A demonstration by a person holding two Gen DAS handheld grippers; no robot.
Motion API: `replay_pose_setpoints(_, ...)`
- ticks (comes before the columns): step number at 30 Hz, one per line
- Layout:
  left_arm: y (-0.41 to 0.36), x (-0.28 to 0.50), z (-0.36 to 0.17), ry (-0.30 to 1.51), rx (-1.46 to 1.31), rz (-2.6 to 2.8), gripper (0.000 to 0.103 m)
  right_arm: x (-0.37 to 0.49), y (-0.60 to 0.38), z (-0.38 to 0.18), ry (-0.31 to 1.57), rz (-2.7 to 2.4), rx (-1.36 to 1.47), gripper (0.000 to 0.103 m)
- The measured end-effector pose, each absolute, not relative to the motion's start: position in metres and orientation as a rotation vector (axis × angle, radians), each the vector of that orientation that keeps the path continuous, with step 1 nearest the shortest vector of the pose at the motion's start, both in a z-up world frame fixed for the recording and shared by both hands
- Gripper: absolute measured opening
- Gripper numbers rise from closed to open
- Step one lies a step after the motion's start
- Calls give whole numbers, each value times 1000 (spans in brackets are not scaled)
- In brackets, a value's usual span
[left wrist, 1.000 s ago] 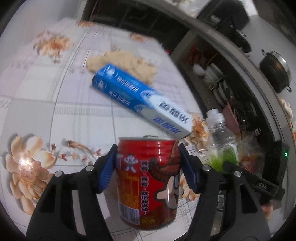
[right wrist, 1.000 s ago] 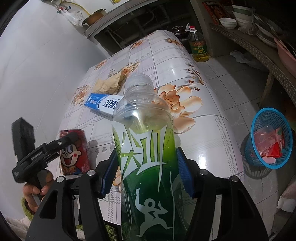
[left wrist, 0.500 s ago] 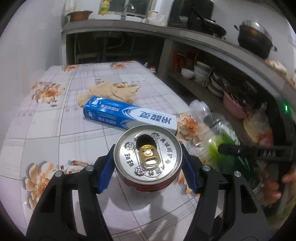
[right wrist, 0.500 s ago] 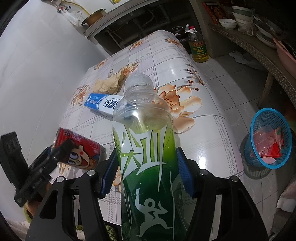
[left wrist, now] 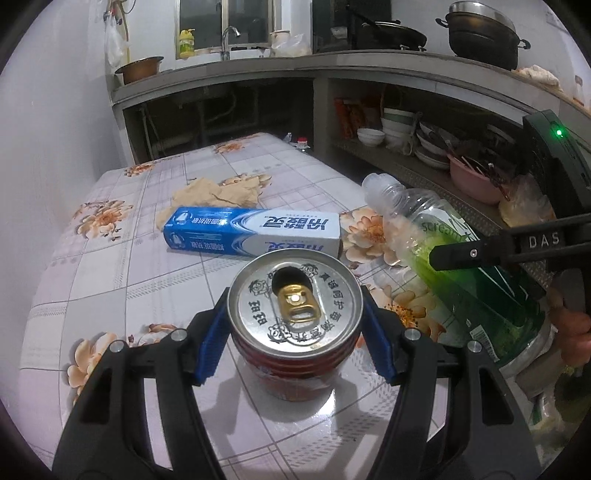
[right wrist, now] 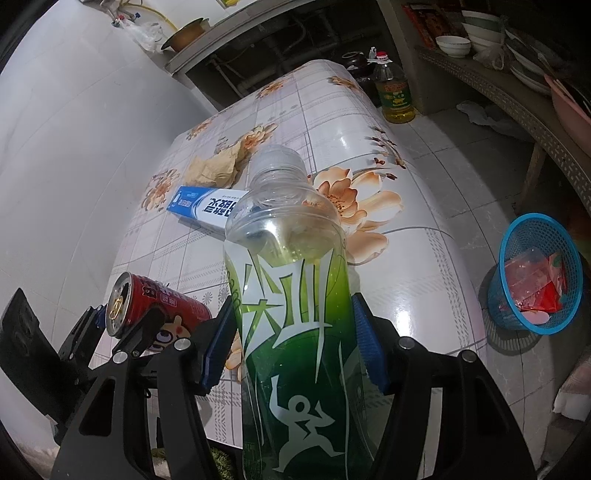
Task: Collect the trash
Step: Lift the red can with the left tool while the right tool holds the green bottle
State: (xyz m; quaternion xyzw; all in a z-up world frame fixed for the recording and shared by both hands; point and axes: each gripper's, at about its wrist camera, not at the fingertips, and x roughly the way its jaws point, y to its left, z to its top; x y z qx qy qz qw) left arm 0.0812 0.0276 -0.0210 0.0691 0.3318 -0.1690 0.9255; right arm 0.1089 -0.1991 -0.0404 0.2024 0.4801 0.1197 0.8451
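While both hands hold trash above the flowered table [right wrist: 424, 258]:
Can [left wrist: 295, 325]: frame centre, clamped in left gripper [left wrist: 293, 336]; left view shows its opened top, right view its tilted red side.
Bottle [right wrist: 295, 314]: squeezed by right gripper [right wrist: 293, 339].
Basket [right wrist: 539, 280]: blue, right edge, right view only.
Toothpaste box [left wrist: 255, 230]: lying mid-table.

A home kitchen: sink tap [left wrist: 229, 37], pots [left wrist: 480, 33], stacked bowls [left wrist: 397, 123], oil bottle [right wrist: 393, 92].
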Motion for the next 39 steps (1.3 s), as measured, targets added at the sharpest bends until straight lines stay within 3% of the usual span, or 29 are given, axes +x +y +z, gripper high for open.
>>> replay_pose_setpoints(39, 41, 86, -33, 765, 28, -354, 70, 124, -203, -47, 1087, 277, 464, 61)
